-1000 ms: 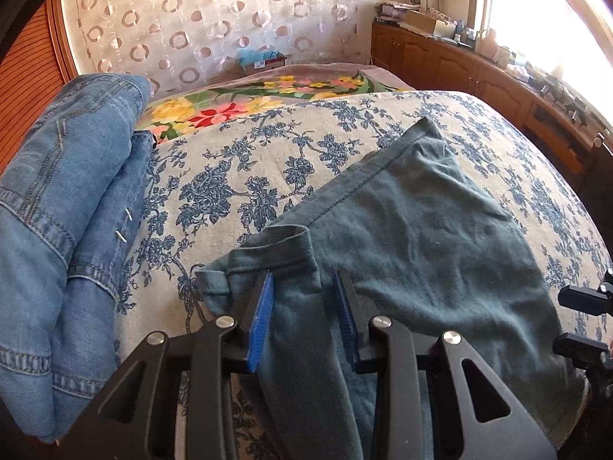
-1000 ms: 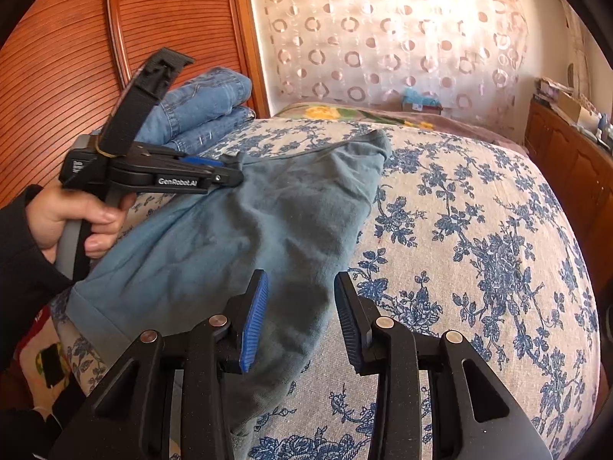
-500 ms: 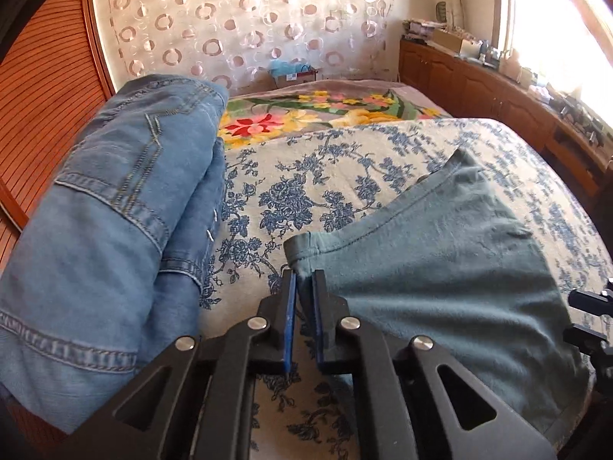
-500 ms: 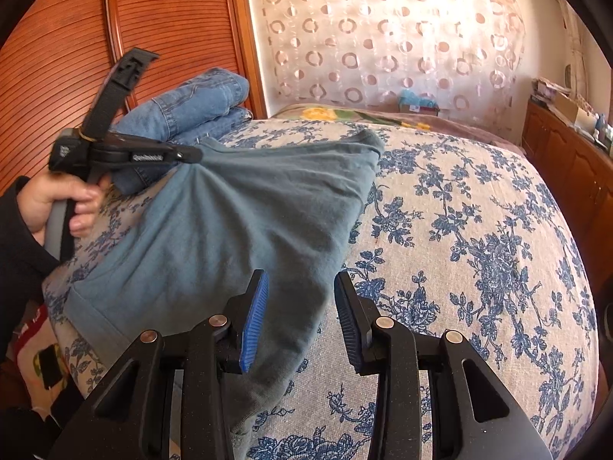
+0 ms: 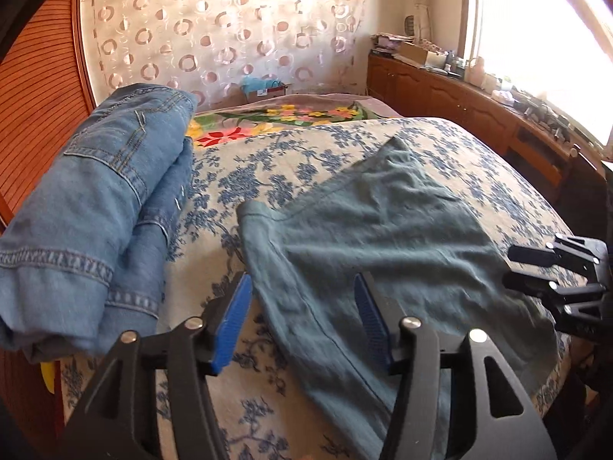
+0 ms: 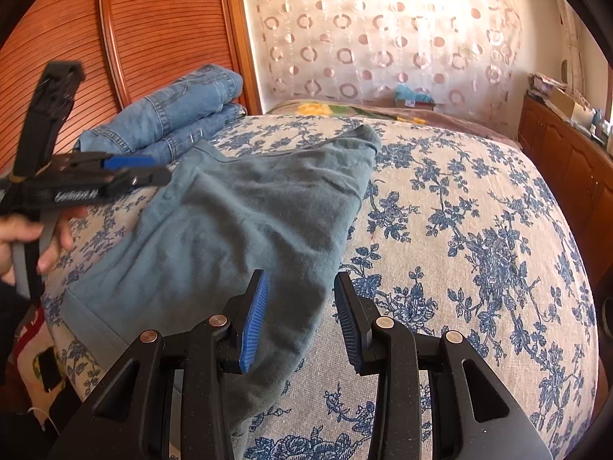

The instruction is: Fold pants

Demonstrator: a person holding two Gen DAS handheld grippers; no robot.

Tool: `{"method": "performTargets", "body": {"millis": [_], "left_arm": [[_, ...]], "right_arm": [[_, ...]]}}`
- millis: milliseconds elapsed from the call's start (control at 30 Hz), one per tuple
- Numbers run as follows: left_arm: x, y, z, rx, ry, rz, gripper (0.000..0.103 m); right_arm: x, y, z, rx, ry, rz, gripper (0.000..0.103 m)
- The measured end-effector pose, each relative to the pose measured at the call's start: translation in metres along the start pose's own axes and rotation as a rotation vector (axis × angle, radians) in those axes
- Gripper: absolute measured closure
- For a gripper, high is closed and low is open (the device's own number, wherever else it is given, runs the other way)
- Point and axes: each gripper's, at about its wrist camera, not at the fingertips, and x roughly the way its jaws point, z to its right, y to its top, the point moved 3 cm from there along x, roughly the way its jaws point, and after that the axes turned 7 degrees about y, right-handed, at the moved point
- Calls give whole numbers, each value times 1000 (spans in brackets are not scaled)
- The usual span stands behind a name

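Released from the left claw, whose jaws have just been opening and stand apart, the teal pants lie folded on the bed; the right claw hovers apart, gripping nothing.

Flooding in as strong daylight from a window at right, blown out to white glare. Glowing through the patterned curtain behind the bed. Bending hard at the fisheye edges, with dark vignetted corners. Smearing slightly with motion blur on the left claw.
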Motion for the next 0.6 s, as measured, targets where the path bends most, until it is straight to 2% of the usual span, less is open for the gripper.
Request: {"method": "performTargets", "body": {"millis": [33,67,233,600], "left_arm": [[-3,-3,2,-2,-1,9,38],[-6,-6,3,-7,-3,18,36],[-14,-19,4,-32,-7,12,36],[-29,-45,16,-38,43,2,36]], "right_arm": [[0,0,0,0,1,1,67],[0,0,0,-1,2,3,67],[0,0,-1,-2,2,4,67],[-3,-1,-2,-4,4,8,67]]}}
